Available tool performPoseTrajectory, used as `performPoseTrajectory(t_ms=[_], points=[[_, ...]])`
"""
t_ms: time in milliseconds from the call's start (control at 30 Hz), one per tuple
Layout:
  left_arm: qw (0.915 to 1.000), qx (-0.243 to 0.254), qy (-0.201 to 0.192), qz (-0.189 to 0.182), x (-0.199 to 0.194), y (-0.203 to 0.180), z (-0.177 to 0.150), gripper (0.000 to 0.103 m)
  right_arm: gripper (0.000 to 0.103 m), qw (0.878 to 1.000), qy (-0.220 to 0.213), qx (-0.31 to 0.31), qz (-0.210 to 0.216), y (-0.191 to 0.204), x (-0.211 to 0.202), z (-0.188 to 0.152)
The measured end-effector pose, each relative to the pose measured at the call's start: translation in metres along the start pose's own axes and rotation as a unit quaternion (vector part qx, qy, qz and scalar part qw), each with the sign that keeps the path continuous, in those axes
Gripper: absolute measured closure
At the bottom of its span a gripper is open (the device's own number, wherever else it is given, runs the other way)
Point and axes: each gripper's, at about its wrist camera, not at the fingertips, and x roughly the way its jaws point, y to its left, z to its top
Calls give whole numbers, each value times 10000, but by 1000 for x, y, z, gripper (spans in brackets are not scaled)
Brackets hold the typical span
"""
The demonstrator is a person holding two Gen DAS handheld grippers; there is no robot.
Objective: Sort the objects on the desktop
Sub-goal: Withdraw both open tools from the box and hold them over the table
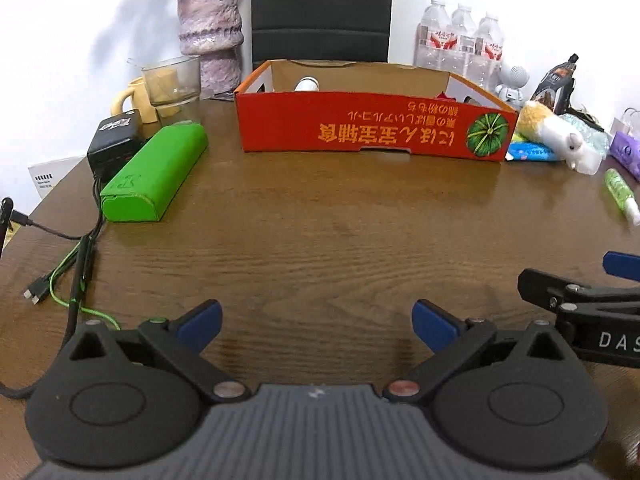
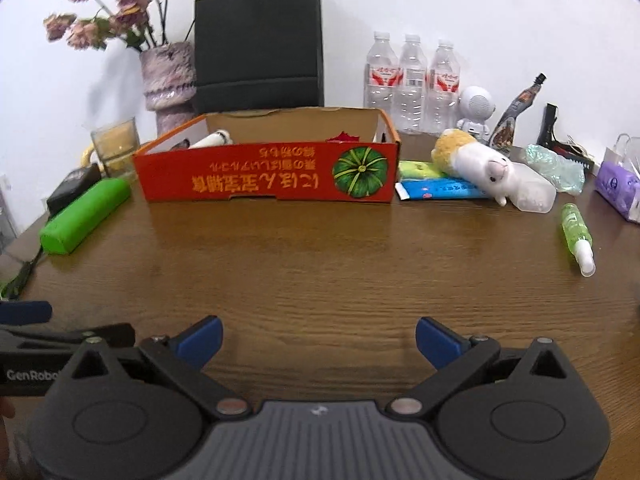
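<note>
A red cardboard box (image 1: 372, 128) (image 2: 268, 174) stands at the far middle of the wooden table, with a white item (image 1: 307, 84) and something red inside. A green case (image 1: 154, 172) (image 2: 86, 216) lies left of it. A plush toy (image 1: 560, 136) (image 2: 476, 160), a blue packet (image 2: 440, 191) and a green spray bottle (image 1: 622, 196) (image 2: 576, 236) lie to the right. My left gripper (image 1: 316, 326) is open and empty, low over the near table. My right gripper (image 2: 318, 340) is open and empty beside it.
A vase with dried flowers (image 2: 168, 76), a glass (image 1: 172, 80), a yellow mug (image 1: 138, 100), a black charger with cables (image 1: 114, 140), a black bag (image 2: 258, 44), water bottles (image 2: 412, 76), a white robot figure (image 2: 476, 114) and a purple pack (image 2: 618, 188) line the back and sides.
</note>
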Motion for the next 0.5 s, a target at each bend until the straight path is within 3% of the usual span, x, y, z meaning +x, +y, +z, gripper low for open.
performPoseTrajectory(t_ms=[500], points=[[9999,-93,-83,71,9,3,-7,0,0,9998,193,-45,-95,3,11,-15]])
